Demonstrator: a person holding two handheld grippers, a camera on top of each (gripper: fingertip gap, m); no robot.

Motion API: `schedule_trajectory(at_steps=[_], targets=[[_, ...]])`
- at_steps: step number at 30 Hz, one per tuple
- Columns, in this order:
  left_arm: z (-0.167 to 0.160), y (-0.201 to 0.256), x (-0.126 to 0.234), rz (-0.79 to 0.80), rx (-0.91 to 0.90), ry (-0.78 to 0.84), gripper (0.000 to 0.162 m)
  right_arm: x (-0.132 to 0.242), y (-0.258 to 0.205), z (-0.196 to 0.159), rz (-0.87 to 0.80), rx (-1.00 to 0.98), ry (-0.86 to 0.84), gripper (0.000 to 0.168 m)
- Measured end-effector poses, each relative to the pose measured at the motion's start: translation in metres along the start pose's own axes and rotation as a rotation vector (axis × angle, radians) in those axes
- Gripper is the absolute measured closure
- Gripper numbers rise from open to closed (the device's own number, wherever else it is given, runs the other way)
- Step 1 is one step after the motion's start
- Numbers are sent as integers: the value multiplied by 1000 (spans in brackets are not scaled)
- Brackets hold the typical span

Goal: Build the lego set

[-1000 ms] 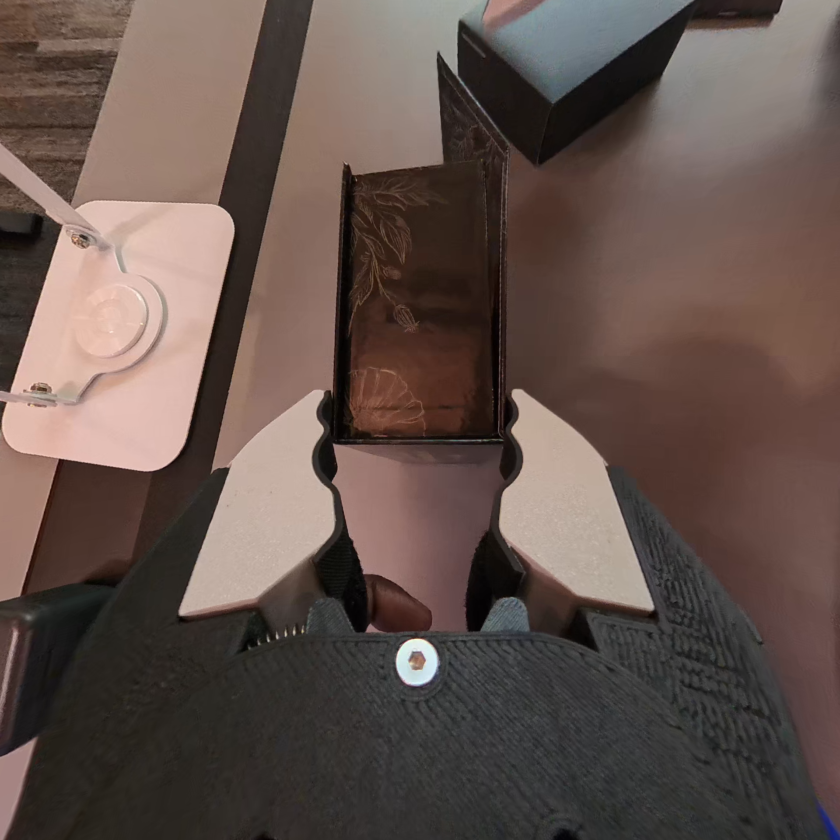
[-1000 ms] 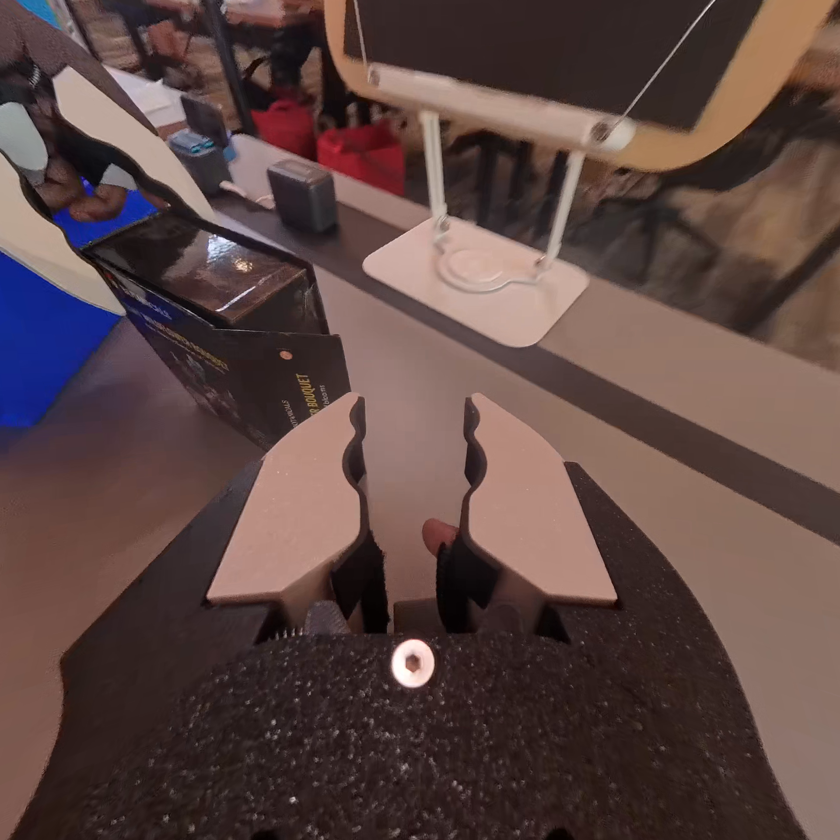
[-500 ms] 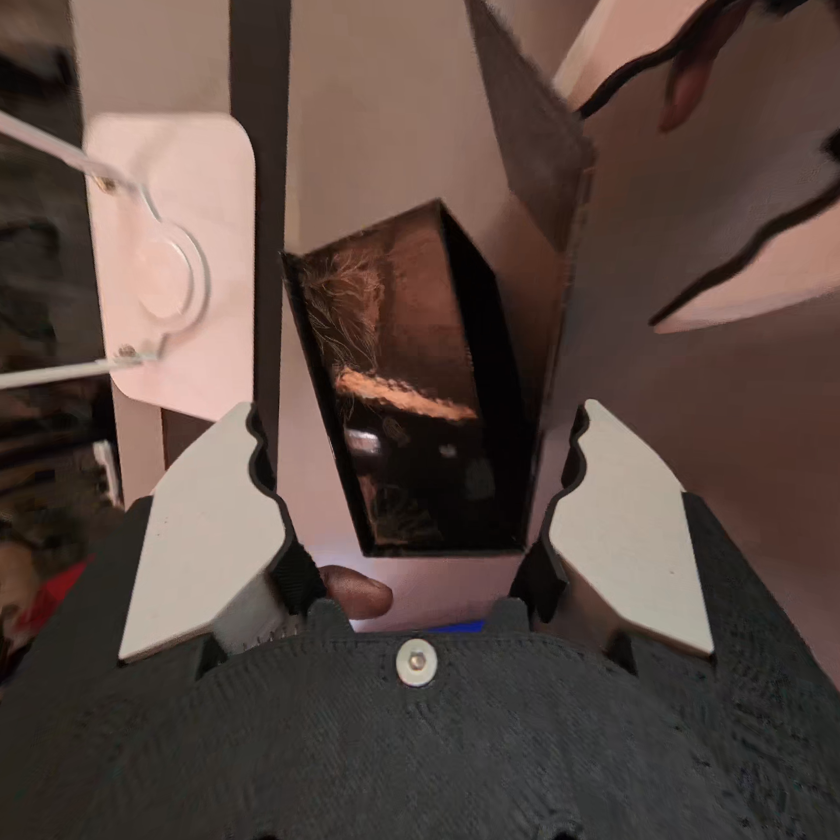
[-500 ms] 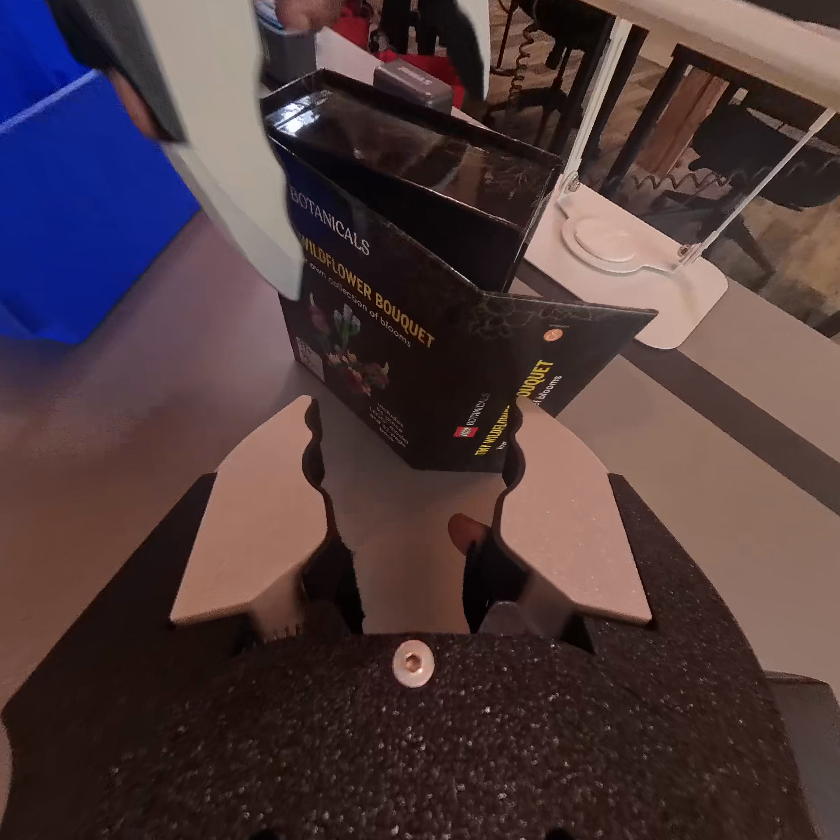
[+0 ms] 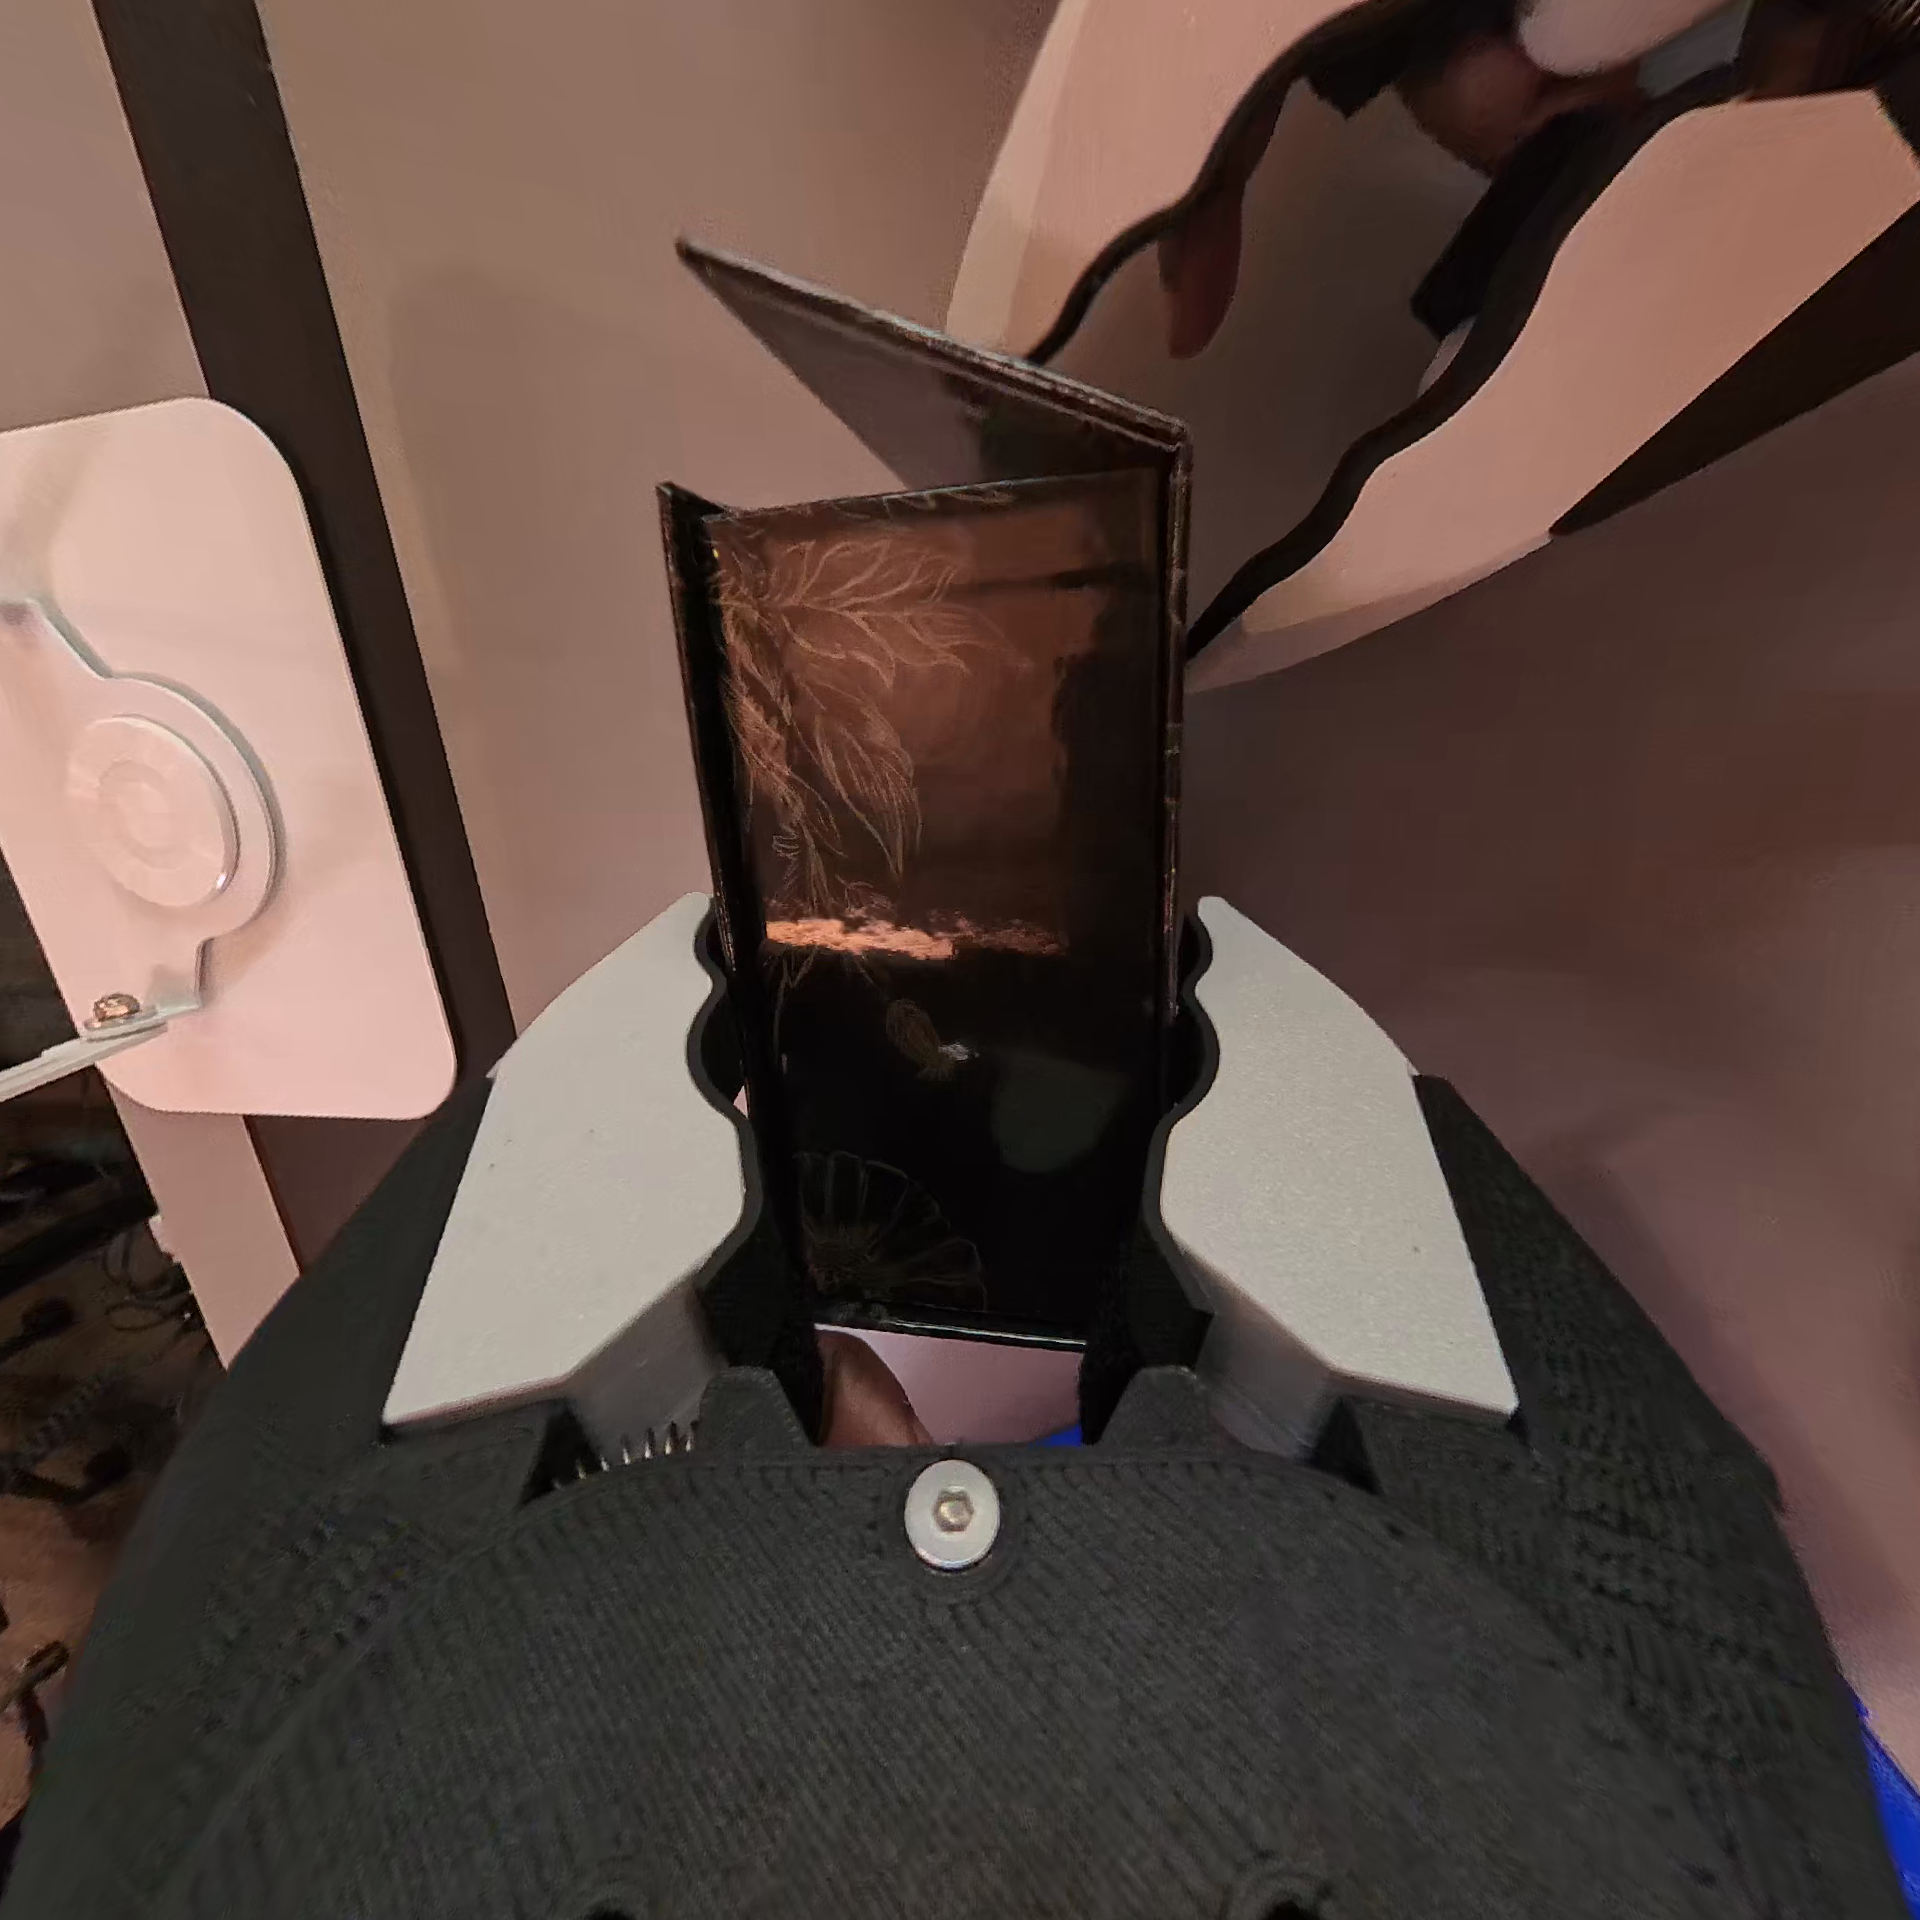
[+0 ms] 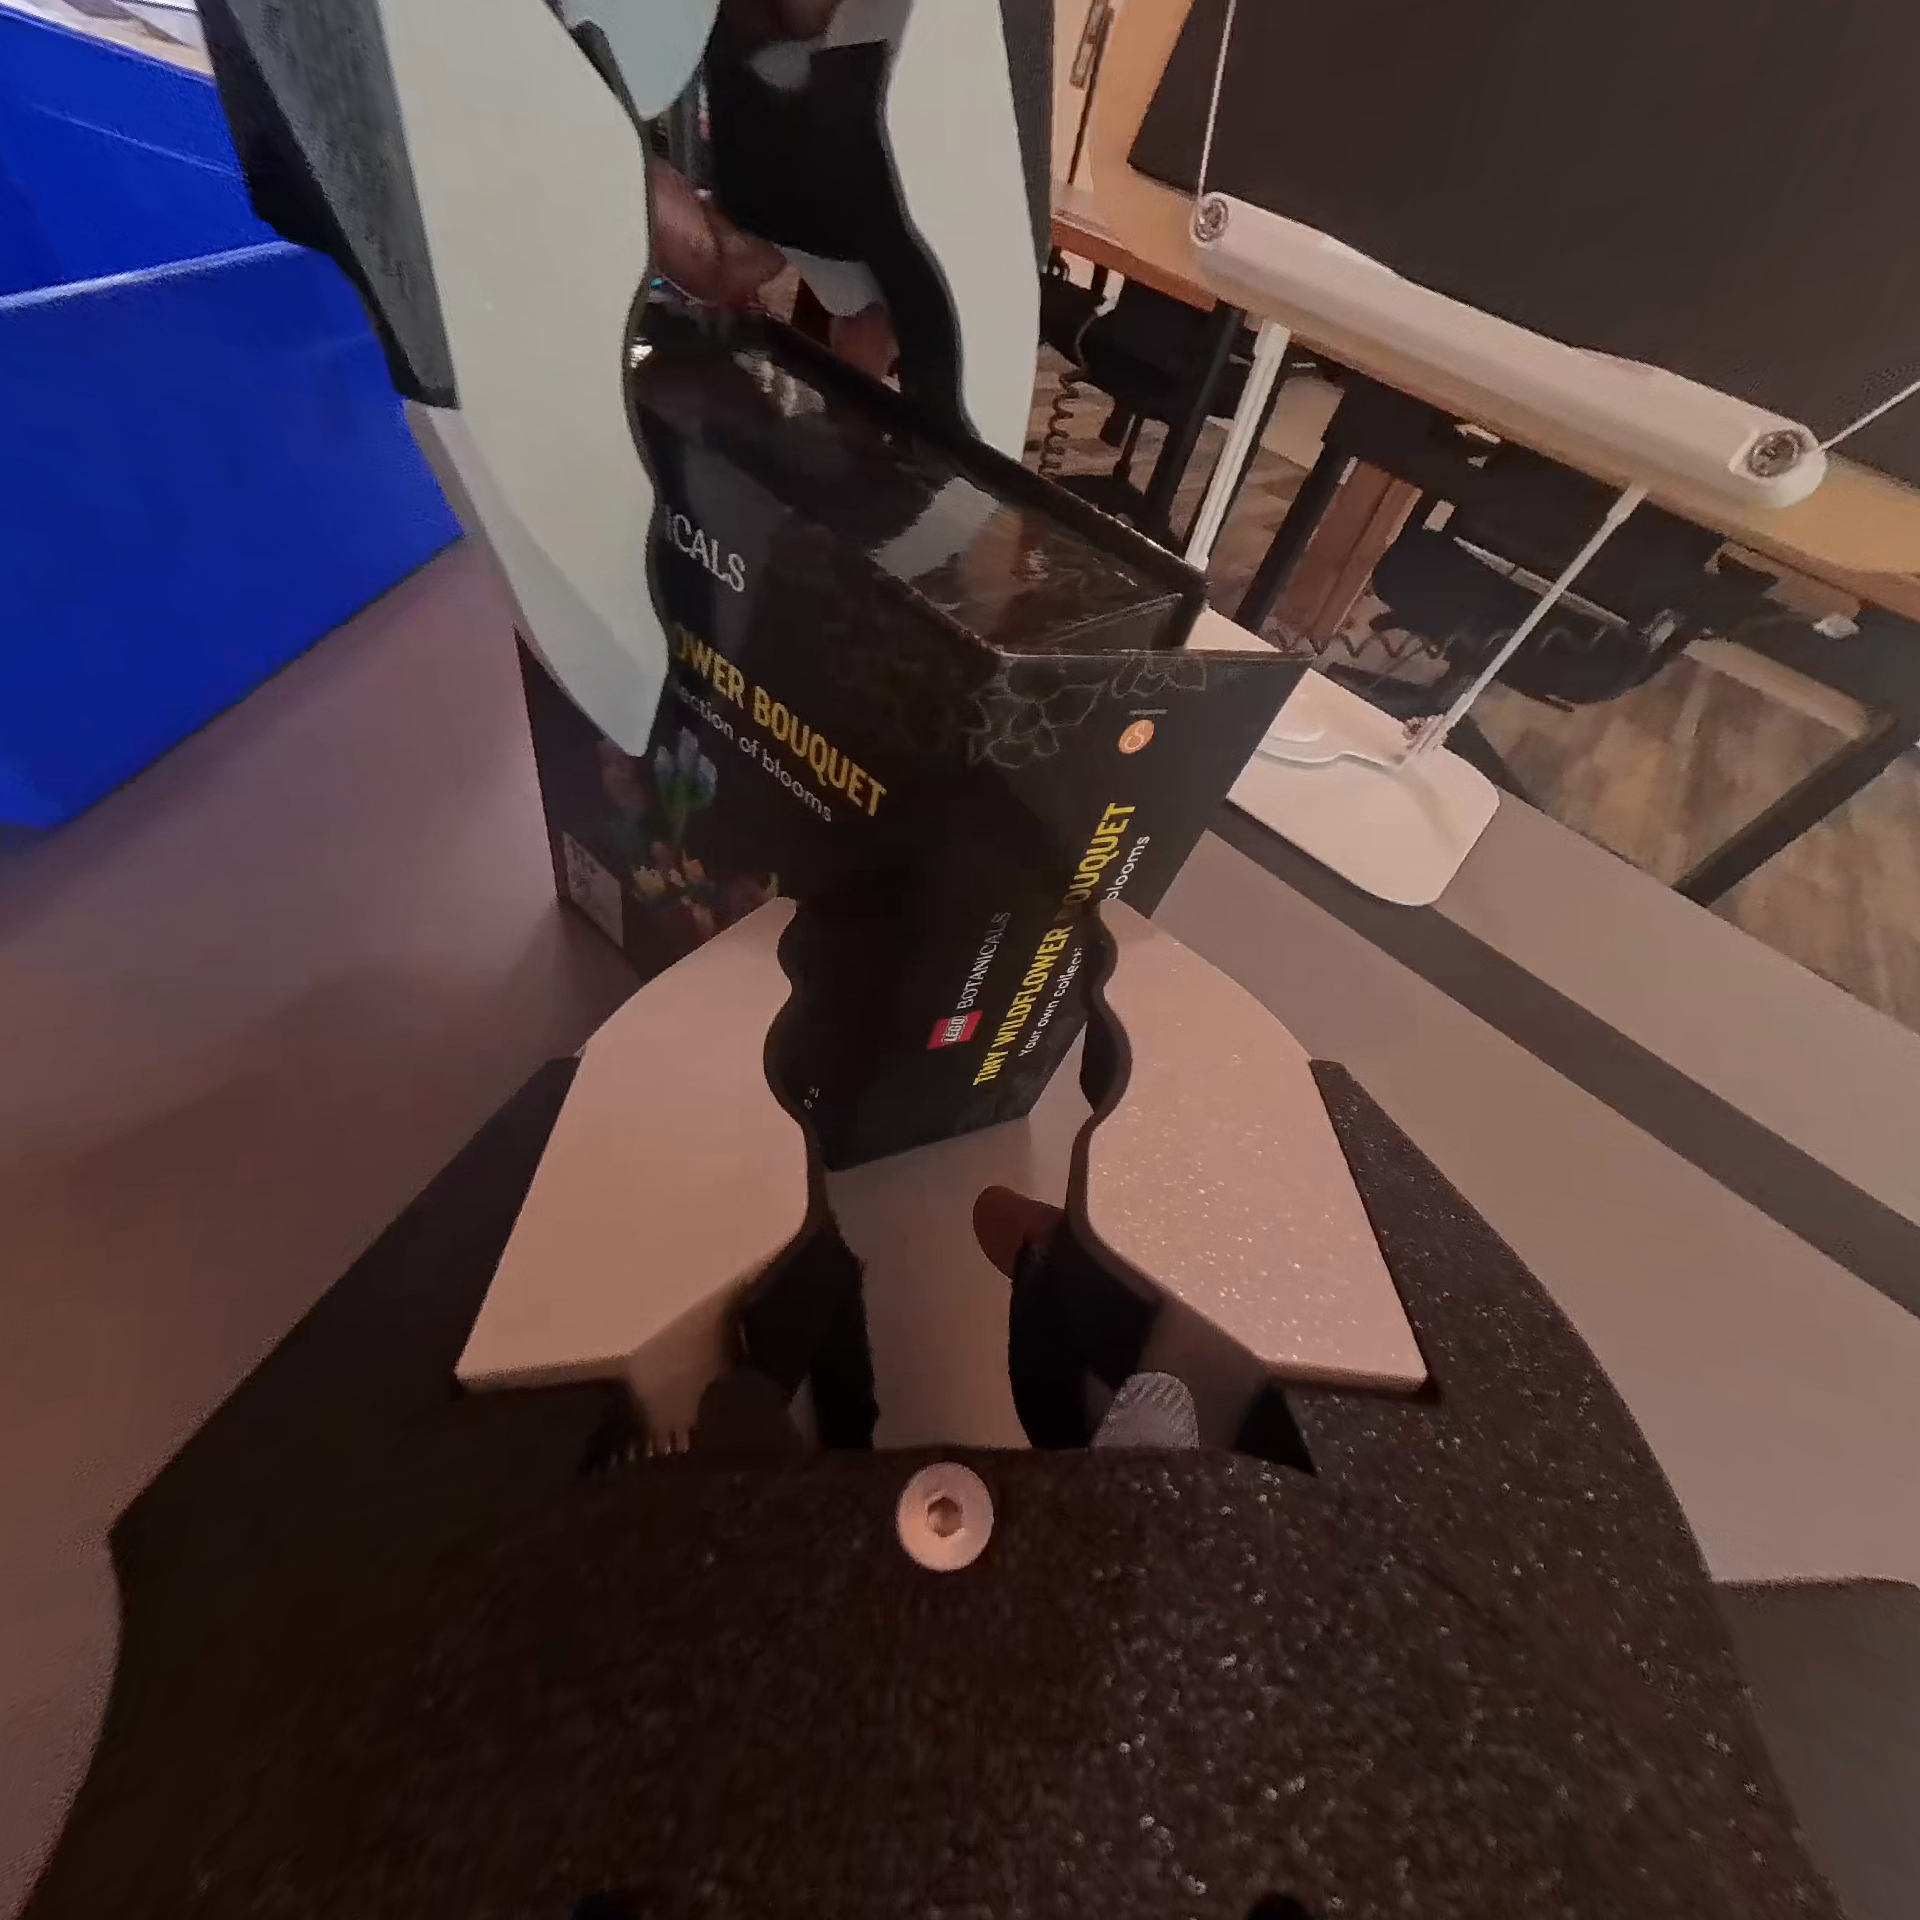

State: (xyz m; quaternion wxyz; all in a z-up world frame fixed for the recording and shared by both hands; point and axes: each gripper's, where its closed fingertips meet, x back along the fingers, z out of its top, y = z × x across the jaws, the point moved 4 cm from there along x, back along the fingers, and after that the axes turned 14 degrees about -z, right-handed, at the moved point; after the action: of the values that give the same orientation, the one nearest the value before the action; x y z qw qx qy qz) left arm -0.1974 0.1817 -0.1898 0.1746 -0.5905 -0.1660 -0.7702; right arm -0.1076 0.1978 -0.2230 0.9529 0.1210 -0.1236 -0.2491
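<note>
Box (image 5: 951,935) between left hand-held gripper (image 5: 951,997) fingers

Left wrist view looks steeply down, close over the black box (image 5: 956,883); right wrist view faces its side (image 6: 831,790) low across the tabletop (image 6: 260,935).

box (image 5: 940,831): black cardboard, glossy, mirror-like inner panel with fine line-drawn flowers | flap (image 6: 1091,862): printed card, satin | left gripper (image 5: 951,1039): matt grey plastic fingers, rough black ribbed body, shiny metal screw | table (image 5: 1507,935): smooth matt | stand base (image 5: 208,748): smooth white, far left
</note>
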Motion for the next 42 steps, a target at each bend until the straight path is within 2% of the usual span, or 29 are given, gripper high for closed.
schedule_trajectory(at_steps=[3, 11, 15, 17, 19, 21, 25, 30, 32, 36, 42], targets=[[1, 1, 0, -4, -14, 24, 81, 1, -4, 0, 48, -8, 26, 126], [4, 3, -1, -4, -10, 57, 82, 0, -2, 1, 190, -150, 51, 129], [4, 3, -2, 14, -6, 49, 81, -1, -2, 1, 188, -146, 58, 130], [3, 3, -2, 25, -5, 38, 81, -1, -3, 1, 188, -146, 59, 129], [3, 3, -2, 28, -12, 32, 81, 2, -6, 2, 242, -176, 46, 119], [2, 3, -2, 20, -34, 38, 81, 4, -7, 4, 294, -241, 29, 116], [1, 3, -1, 21, -39, 42, 81, 1, -5, 2, 233, -184, 50, 125], [-2, 0, 0, 9, -85, 26, 81, 2, -4, 0, 238, -175, 97, 120], [-7, -13, 3, 29, -73, 12, 81, -1, 2, -1, 224, -212, 92, 114], [-18, -55, 18, 99, -28, -18, 81, -2, 9, -1, 241, -280, 96, 118], [-6, -116, 37, 156, 33, 20, 81, -8, 11, -5, 260, -322, 41, 118]])
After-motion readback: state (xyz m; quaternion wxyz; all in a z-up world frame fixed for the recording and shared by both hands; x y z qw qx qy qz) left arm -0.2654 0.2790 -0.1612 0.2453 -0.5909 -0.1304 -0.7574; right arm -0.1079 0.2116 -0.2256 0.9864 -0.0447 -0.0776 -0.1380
